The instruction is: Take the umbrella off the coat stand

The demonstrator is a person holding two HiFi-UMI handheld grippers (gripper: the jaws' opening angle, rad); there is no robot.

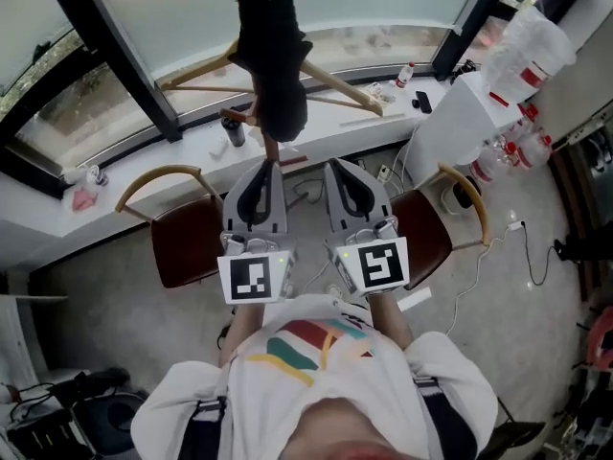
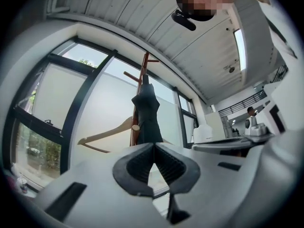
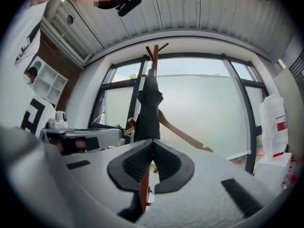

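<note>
A dark folded umbrella (image 1: pixel 273 65) hangs on the brown wooden coat stand (image 1: pixel 271 147) in front of the window. I hold both grippers side by side at chest height, pointing at the stand and short of it. The left gripper (image 1: pixel 269 167) and the right gripper (image 1: pixel 330 167) are both shut with nothing between the jaws. In the left gripper view the umbrella (image 2: pixel 147 113) hangs straight ahead, beyond the shut left gripper (image 2: pixel 153 145), on the stand (image 2: pixel 142 65). In the right gripper view the umbrella (image 3: pixel 149 108) stands above the shut right gripper (image 3: pixel 153 141).
A wooden hanger (image 1: pixel 335 84) sticks out from the stand beside the umbrella. Two chairs (image 1: pixel 187 242) (image 1: pixel 431 233) flank the stand's foot. The window sill (image 1: pixel 144 161) carries small bottles. White bags (image 1: pixel 522 56) and a cabinet stand at the right; cables lie on the floor.
</note>
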